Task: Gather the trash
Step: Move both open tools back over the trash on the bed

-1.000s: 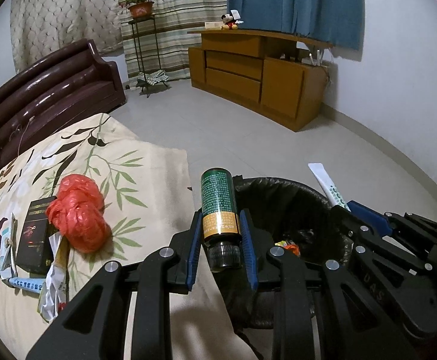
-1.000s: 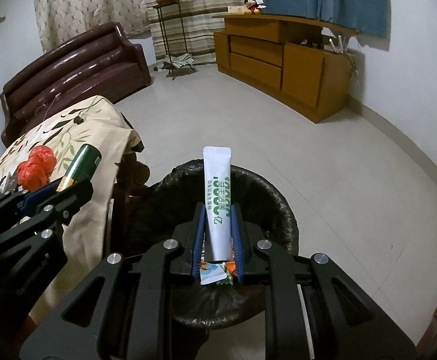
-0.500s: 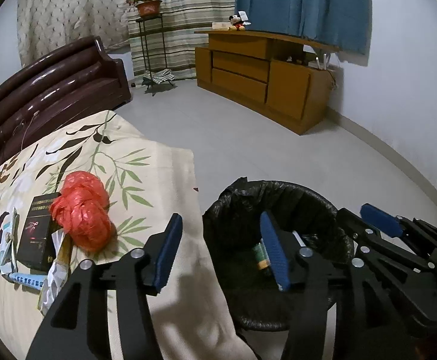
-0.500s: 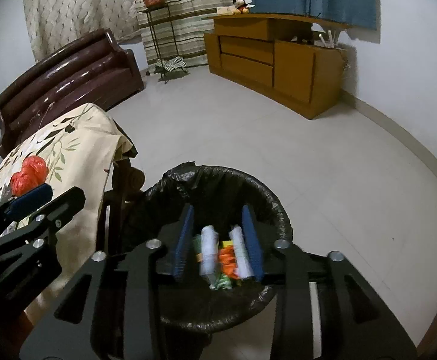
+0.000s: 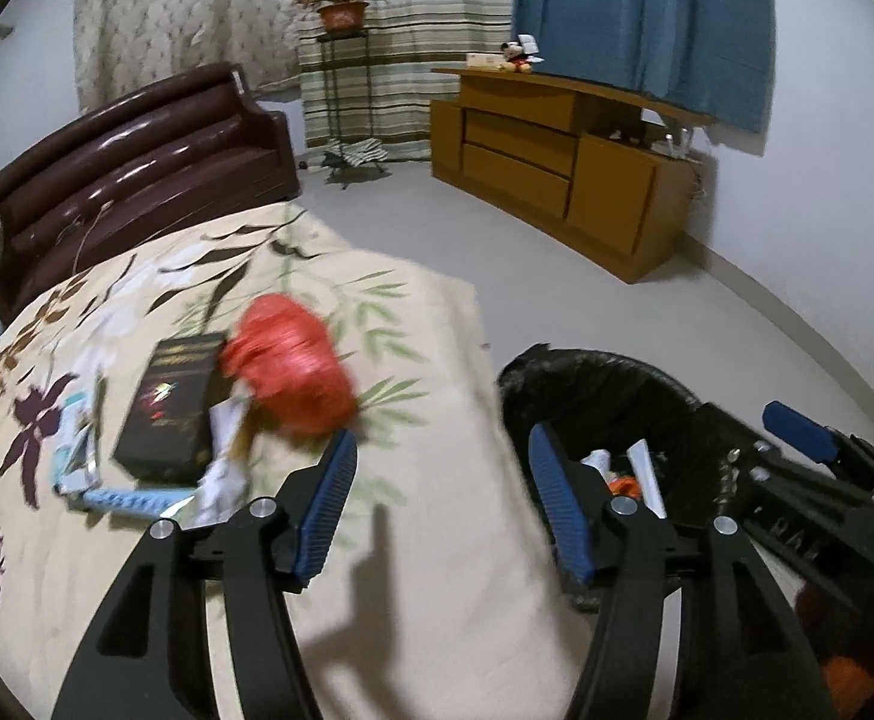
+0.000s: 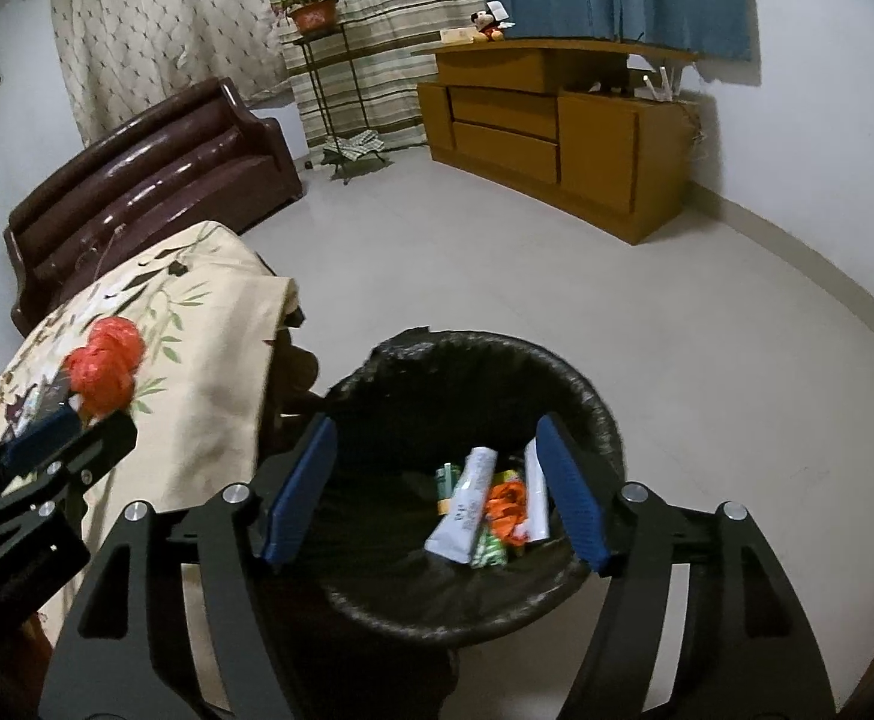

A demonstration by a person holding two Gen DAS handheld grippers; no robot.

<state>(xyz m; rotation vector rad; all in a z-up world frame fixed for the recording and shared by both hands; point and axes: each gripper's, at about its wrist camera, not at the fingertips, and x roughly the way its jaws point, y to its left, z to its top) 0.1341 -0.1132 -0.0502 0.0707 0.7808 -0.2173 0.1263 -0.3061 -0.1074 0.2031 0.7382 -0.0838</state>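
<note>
A bin lined with a black bag [image 6: 592, 414] stands on the floor beside the table; it also shows in the left wrist view [image 5: 646, 372]. Inside lie a white tube [image 6: 466, 504], a green bottle [image 6: 447, 477] and orange wrappers [image 6: 505, 501]. My right gripper [image 6: 437, 492] is open and empty just above the bin. My left gripper [image 5: 439, 510] is open and empty over the table's right edge. On the floral cloth [image 5: 137, 282] lie a crumpled red bag [image 5: 290, 369], a black box [image 5: 170, 405], a light blue tube [image 5: 131, 501] and white wrappers [image 5: 224, 471].
A brown sofa [image 5: 137, 156] stands behind the table. A wooden cabinet [image 5: 562, 162] runs along the far wall, with a plant stand [image 5: 341, 90] beside the curtains. Bare grey floor [image 6: 556, 276] lies beyond the bin.
Both grippers opened and dropped their loads, the green bottle and the white tube, into the bin. My left gripper has since swung left toward the table trash.
</note>
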